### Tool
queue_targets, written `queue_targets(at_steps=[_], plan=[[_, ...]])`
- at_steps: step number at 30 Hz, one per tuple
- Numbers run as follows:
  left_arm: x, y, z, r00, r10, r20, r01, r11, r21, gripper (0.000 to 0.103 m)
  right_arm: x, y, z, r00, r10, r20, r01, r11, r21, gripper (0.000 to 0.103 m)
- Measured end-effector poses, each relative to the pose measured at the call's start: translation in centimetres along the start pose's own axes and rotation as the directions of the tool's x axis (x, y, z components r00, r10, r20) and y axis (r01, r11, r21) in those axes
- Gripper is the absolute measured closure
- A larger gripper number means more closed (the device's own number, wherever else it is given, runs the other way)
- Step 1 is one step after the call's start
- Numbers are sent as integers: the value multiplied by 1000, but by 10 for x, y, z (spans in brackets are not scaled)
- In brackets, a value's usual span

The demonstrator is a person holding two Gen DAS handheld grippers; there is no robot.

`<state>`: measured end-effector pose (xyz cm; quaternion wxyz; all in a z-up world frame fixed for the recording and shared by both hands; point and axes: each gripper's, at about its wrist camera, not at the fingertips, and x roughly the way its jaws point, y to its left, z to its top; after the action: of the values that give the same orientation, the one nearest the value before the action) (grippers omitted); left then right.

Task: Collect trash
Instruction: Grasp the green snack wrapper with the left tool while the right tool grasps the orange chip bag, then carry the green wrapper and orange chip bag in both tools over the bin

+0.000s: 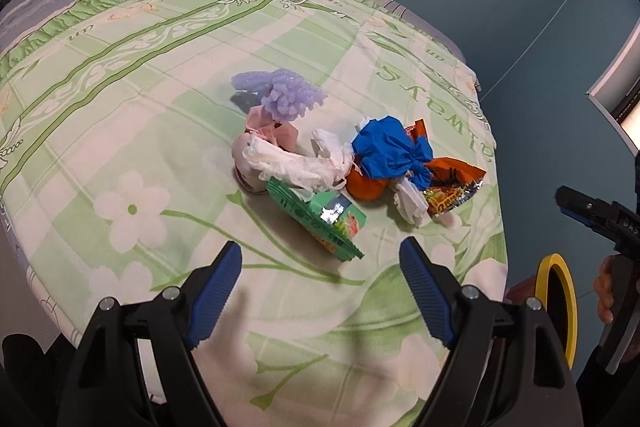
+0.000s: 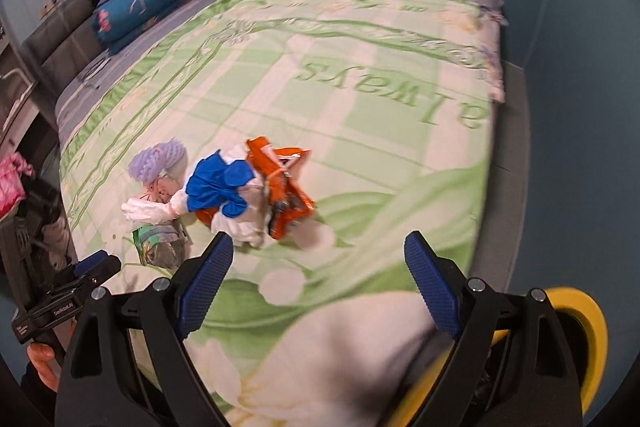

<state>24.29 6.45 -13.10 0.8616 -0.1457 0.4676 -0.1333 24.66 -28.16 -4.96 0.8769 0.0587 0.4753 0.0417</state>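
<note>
Trash pile sits mid-bed on the green floral sheet (image 1: 120, 75): blue plastic wad (image 1: 390, 151), orange snack wrapper (image 1: 452, 187), white tissue (image 1: 296, 163), green packet (image 1: 320, 219). Yellow-rimmed bin (image 1: 558, 307) waits just off the bed's near corner. Both hand-held grippers, left (image 1: 320, 291) and right (image 2: 318, 285), gape wide, holding nothing. Take 1 piece per grasp; start with the orange wrapper nearest the right jaws, pinching a crumpled fold, not sheet.

Both wrist views look steeply down (close) at one bed (image 1: 120, 75).
</note>
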Motion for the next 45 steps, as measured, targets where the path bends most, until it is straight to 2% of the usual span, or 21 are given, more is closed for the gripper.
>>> queue_targets(at_steps=[8, 15, 20, 25, 27, 30, 32, 38, 41, 45], plan=[[22, -2, 7, 999, 28, -38, -29, 999, -13, 25, 63, 15, 15, 999, -6, -48, 3, 998, -59, 20], [41, -1, 12, 998, 36, -56, -37, 999, -19, 26, 106, 17, 22, 994, -77, -74, 71, 993, -93, 26], [53, 1, 12, 997, 49, -63, -51, 998, -23, 28, 121, 20, 22, 989, -138, -53, 131, 984, -122, 29], [70, 7, 14, 994, 47, -96, -52, 997, -54, 45, 139, 25, 19, 983, -163, -79, 150, 978, -146, 38], [75, 11, 14, 993, 41, -112, -49, 996, -72, 57, 146, 26, 17, 981, -168, -96, 153, 977, -146, 44], [82, 18, 12, 991, 28, -130, -42, 994, -105, 70, 152, 30, 16, 979, -170, -111, 153, 977, -147, 53], [82, 22, 12, 991, 27, -128, -42, 992, -118, 79, 153, 31, 15, 979, -169, -115, 153, 978, -141, 65], [77, 28, 9, 992, 19, -124, -37, 989, -143, 89, 152, 35, 14, 977, -179, -116, 164, 978, -131, 85], [71, 30, 7, 991, 28, -128, -47, 988, -145, 93, 148, 37, 13, 975, -190, -116, 173, 975, -140, 88], [57, 30, 5, 993, 34, -116, -50, 990, -131, 94, 135, 36, 9, 975, -194, -108, 179, 974, -137, 90]])
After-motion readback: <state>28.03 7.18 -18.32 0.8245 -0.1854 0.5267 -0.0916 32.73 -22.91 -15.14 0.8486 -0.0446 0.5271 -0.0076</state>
